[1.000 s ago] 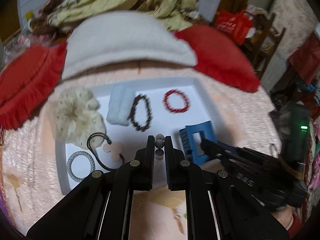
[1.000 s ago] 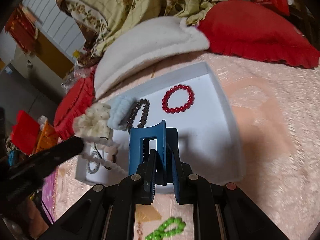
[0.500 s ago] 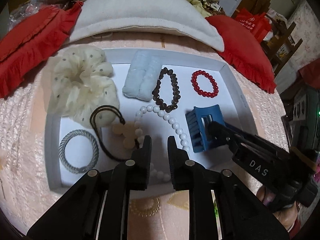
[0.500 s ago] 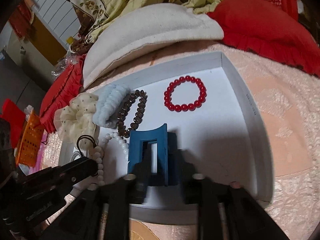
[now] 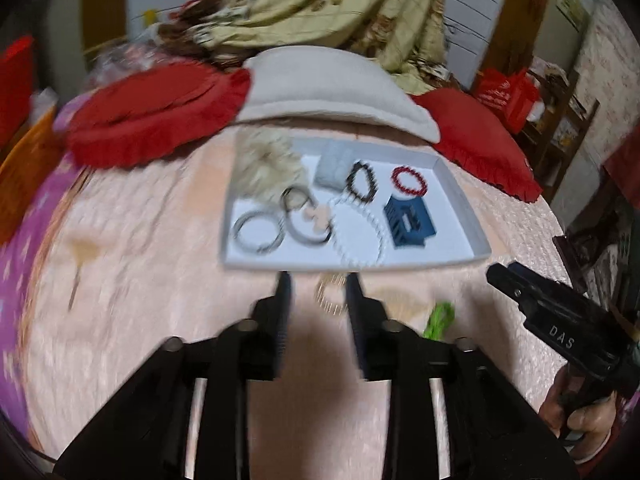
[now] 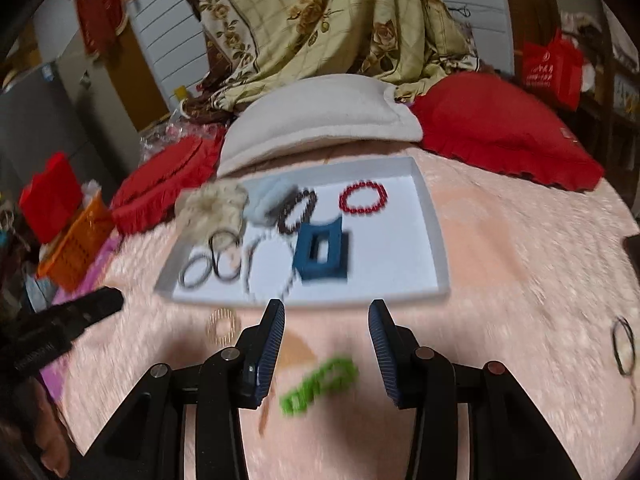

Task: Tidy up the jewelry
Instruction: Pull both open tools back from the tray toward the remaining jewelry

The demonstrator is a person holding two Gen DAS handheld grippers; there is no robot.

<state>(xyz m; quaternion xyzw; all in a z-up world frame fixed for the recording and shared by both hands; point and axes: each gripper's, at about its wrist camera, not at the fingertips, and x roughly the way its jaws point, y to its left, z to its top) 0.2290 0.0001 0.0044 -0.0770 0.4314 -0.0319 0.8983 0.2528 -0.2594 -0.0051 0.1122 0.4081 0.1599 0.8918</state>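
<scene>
Left gripper (image 5: pixel 318 286): jaws have just been opening, now apart, nothing between the pads. Just beyond its tips, the white tray (image 5: pixel 466 204) on the pink bedspread (image 5: pixel 152 280). A gold ring-shaped piece (image 5: pixel 330 294) lies on the spread between the fingertips, blurred.

In the tray, ahead: white pearl strand (image 5: pixel 362 236), blue hair claw (image 5: pixel 408 220) ahead-right, red bead bracelet (image 5: pixel 408 178) and dark bead bracelet (image 5: pixel 362 180) farther.

Right gripper (image 6: pixel 326 312): jaws also just opening, spread wide, empty. Green bead bracelet (image 6: pixel 318 386) lies on the spread below and between its fingers, short of the tray.

Readable writing: "DAS" on the right gripper's body as the left camera sees it. Red bag lettering illegible.
</scene>
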